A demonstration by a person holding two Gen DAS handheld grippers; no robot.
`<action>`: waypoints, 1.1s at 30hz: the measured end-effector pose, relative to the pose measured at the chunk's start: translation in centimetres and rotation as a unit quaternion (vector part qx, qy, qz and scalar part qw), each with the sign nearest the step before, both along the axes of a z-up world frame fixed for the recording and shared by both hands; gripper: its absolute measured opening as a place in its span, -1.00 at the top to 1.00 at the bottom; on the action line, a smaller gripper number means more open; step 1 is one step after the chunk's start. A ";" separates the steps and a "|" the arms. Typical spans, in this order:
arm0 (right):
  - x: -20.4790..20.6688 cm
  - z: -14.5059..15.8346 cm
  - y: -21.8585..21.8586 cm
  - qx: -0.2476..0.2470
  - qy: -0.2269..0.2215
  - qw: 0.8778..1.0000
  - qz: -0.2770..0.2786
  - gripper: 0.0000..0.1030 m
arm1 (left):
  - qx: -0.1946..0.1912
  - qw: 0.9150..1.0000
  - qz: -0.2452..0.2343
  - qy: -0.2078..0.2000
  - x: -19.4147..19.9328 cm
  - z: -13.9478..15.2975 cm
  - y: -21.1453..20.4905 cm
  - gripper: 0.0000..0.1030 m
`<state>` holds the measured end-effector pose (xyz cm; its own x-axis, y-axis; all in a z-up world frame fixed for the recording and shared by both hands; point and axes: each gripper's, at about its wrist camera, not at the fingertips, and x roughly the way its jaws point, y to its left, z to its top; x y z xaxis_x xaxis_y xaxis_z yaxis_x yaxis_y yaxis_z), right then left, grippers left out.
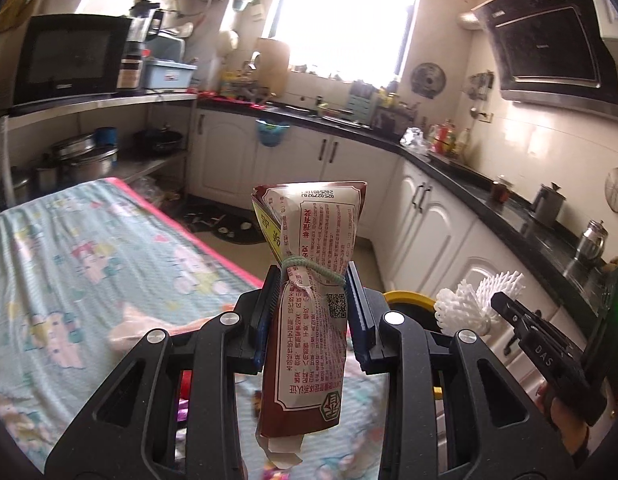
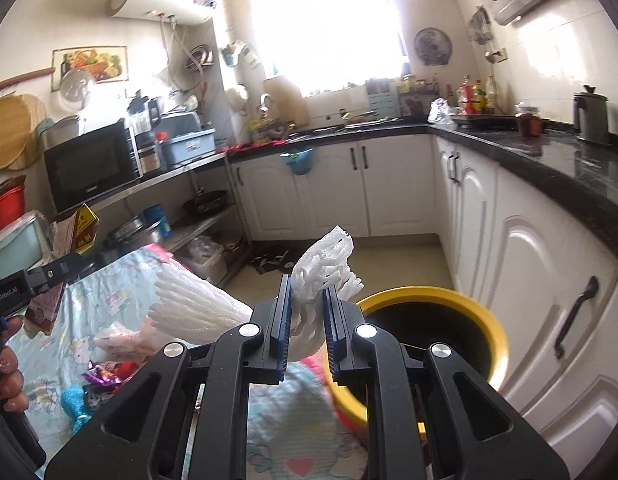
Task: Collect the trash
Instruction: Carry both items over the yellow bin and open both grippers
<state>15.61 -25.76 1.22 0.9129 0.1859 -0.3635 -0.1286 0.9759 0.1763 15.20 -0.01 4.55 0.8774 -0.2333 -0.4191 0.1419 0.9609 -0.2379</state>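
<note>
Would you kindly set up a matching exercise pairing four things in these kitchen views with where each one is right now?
Things:
1. snack packet
2. foam net
3. yellow bin
4. blue basket

Places:
A. hanging on a cabinet door
B. clamped in the right gripper
C. on the floor beside the table
D. clamped in the left gripper

Pairs: 1-D, 2-B, 3-C, 4-A

Wrappers (image 2: 109, 372) on patterned table (image 1: 69, 264)

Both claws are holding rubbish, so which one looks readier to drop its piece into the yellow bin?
Probably the right claw: its white foam net hangs beside the yellow bin rim. The left claw, gripping the packet, looks farther away.
</note>
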 end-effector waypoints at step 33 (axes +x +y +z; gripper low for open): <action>3.2 -6.2 -10.6 -0.026 0.055 0.987 -0.148 0.71 | 0.017 0.988 -0.141 0.060 8.5 -4.8 -17.1 0.51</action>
<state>18.83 -36.33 -4.99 0.8790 -0.1041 -0.4654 0.1800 0.9761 0.1216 23.67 -17.12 -0.27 0.7230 -0.4460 -0.5276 0.3784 0.8946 -0.2377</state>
